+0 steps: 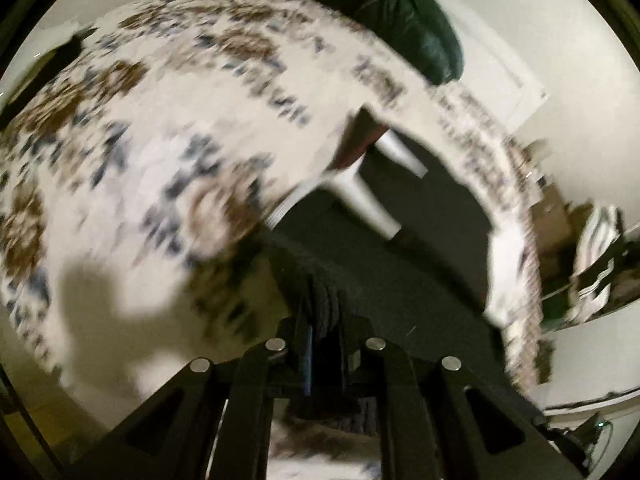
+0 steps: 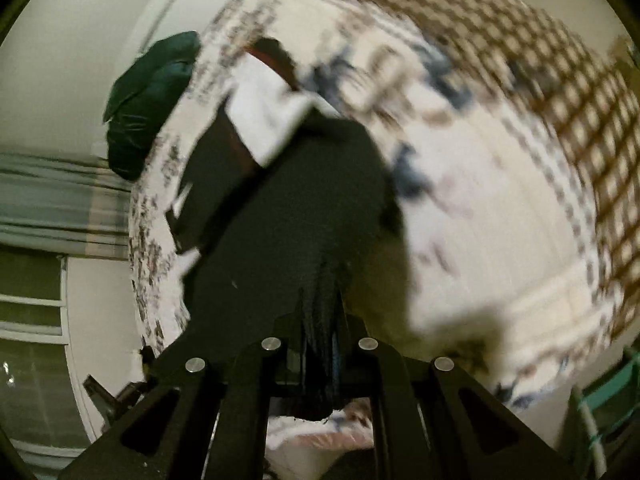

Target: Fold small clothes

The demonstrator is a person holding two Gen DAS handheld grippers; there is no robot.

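A black garment (image 1: 400, 264) with white stripes (image 1: 372, 200) hangs lifted over a cream bedspread (image 1: 120, 160) patterned in brown and blue. My left gripper (image 1: 324, 320) is shut on a bunched edge of the black fabric. In the right wrist view the same black garment (image 2: 300, 200) shows a white panel (image 2: 264, 108) near its far end. My right gripper (image 2: 320, 312) is shut on another gathered edge of it. Both views are blurred by motion. The cloth stretches away from each gripper toward the far edge of the bed.
A dark green cushion (image 1: 400, 12) lies at the far edge of the bedspread (image 2: 480, 200), also seen as the cushion (image 2: 148, 108) in the right wrist view. White walls surround the bed. A striped curtain (image 2: 60, 200) and a window (image 2: 32, 360) are at the left.
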